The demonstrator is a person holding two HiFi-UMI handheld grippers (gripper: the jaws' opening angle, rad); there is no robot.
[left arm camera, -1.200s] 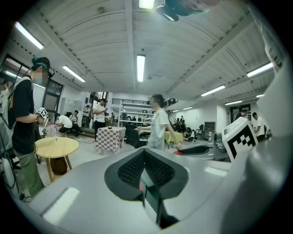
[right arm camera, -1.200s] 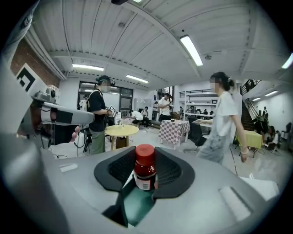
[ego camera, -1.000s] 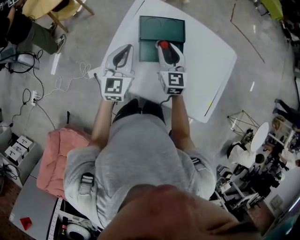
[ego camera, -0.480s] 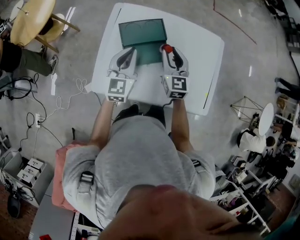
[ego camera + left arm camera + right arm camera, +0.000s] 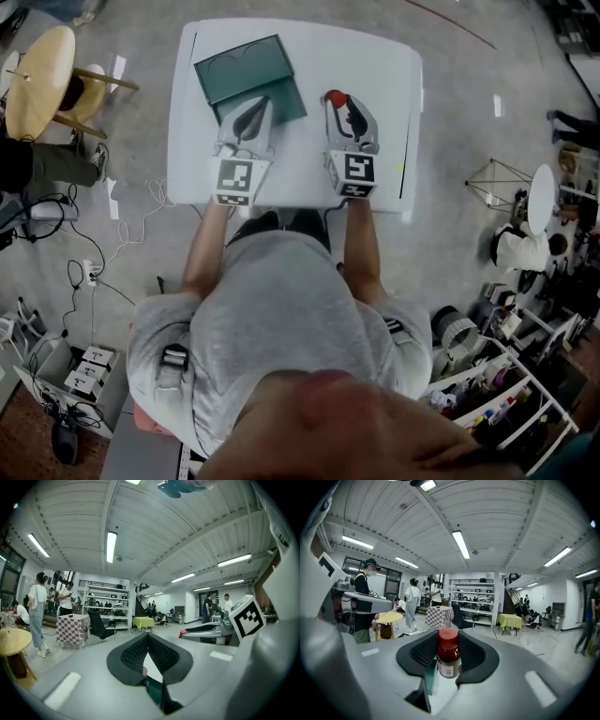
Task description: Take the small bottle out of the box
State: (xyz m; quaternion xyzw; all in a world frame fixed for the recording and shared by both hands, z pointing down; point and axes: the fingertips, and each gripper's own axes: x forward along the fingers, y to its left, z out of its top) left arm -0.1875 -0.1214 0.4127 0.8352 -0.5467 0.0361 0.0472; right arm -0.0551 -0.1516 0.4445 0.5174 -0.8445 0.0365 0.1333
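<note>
A small bottle [image 5: 448, 657] with a red cap, dark red body and white label stands upright between the pads of my right gripper [image 5: 449, 665], which is shut on it. In the head view the bottle [image 5: 334, 97] and right gripper [image 5: 340, 103] hang over the bare white table [image 5: 375, 84], to the right of the open green box [image 5: 239, 67]. My left gripper [image 5: 253, 103] is at the box's near edge. Its fingertips meet with nothing between them in the left gripper view [image 5: 148, 638], and the green box [image 5: 157, 693] shows below them.
The table's near edge [image 5: 291, 204] runs just in front of the person's body. On the floor to the left are a round wooden table [image 5: 36, 80] and loose cables [image 5: 122, 202]. Shelving and clutter [image 5: 487, 394] fill the lower right.
The right gripper with the bottle has moved from above the box to over the bare table on its right. The left gripper now sits at the box's near edge. The head view has shifted.
</note>
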